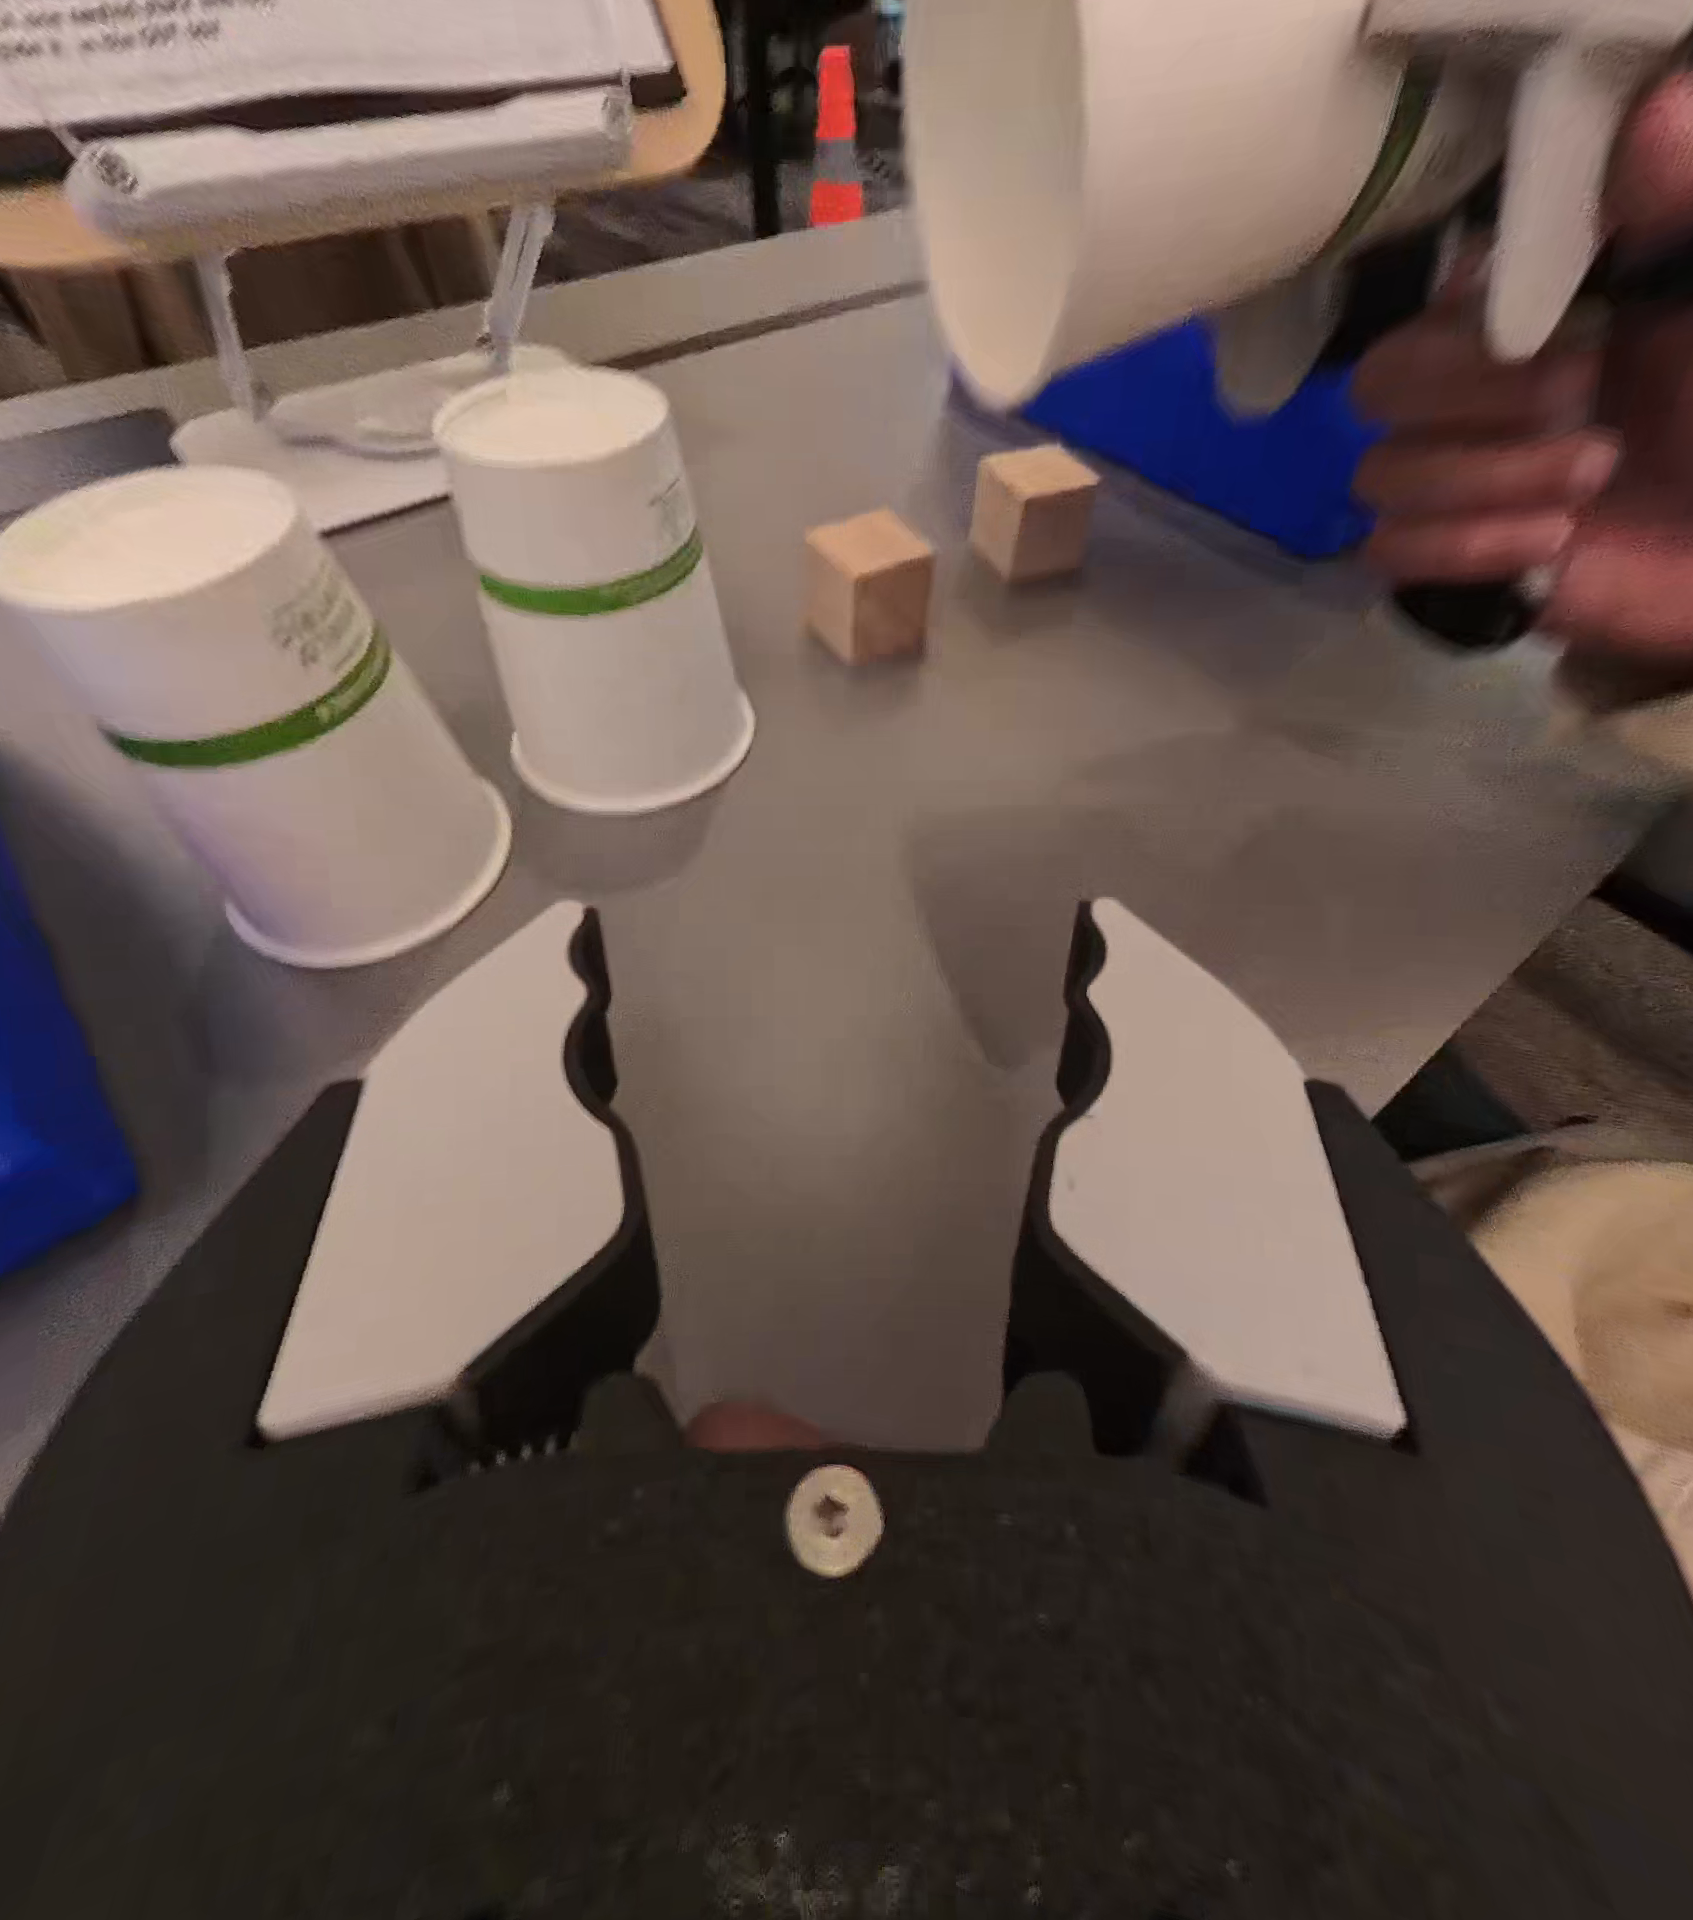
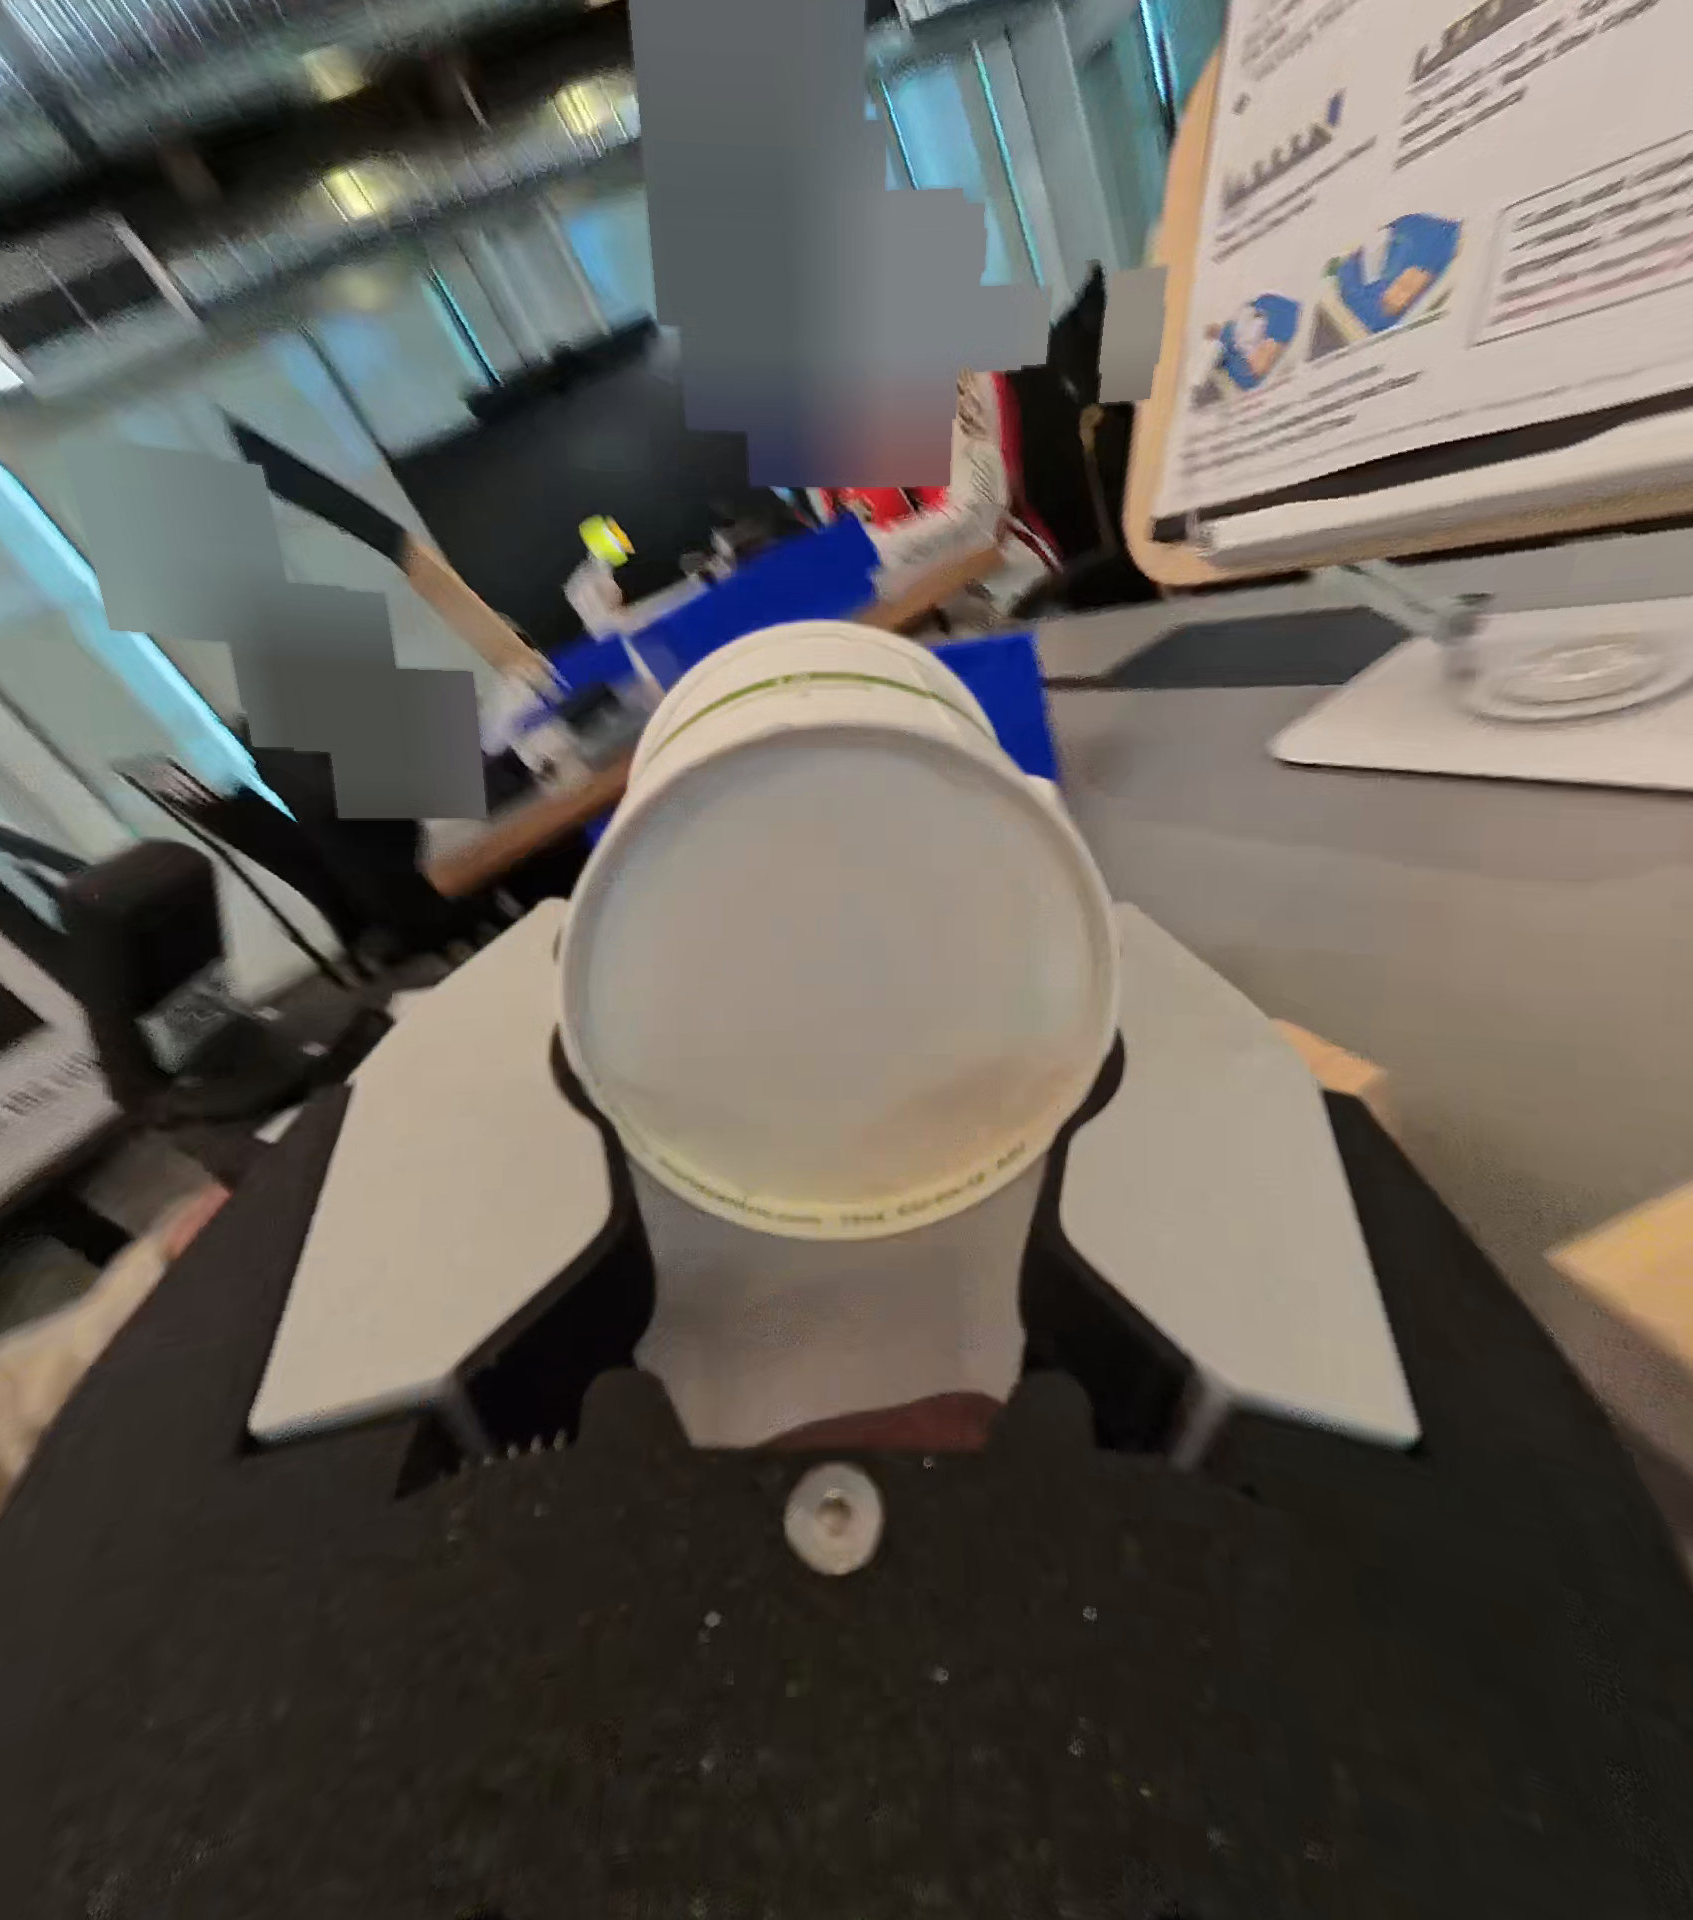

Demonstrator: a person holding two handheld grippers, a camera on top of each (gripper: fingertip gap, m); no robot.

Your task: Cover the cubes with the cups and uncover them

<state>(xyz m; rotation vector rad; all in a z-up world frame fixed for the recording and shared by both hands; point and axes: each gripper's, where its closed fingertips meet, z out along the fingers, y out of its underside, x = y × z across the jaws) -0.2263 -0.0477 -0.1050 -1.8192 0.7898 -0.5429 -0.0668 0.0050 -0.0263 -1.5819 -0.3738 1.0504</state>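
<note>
Left wrist view shows the left hand-held gripper (image 1: 837, 935) spread wide over the grey table (image 1: 1185, 831), holding nothing. 2 upside-down paper cups (image 1: 551, 582) stand at left; 2 wooden cubes (image 1: 868, 584) sit bare nearby. Up right, the right hand-held gripper (image 2: 837, 977) pinches a third cup (image 2: 837, 977) by its base, tilted above the cubes.

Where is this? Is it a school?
Probably a demo booth in a big hall, not a classroom: a poster on a stand, an orange traffic cone and more tables with blue bins behind.
</note>
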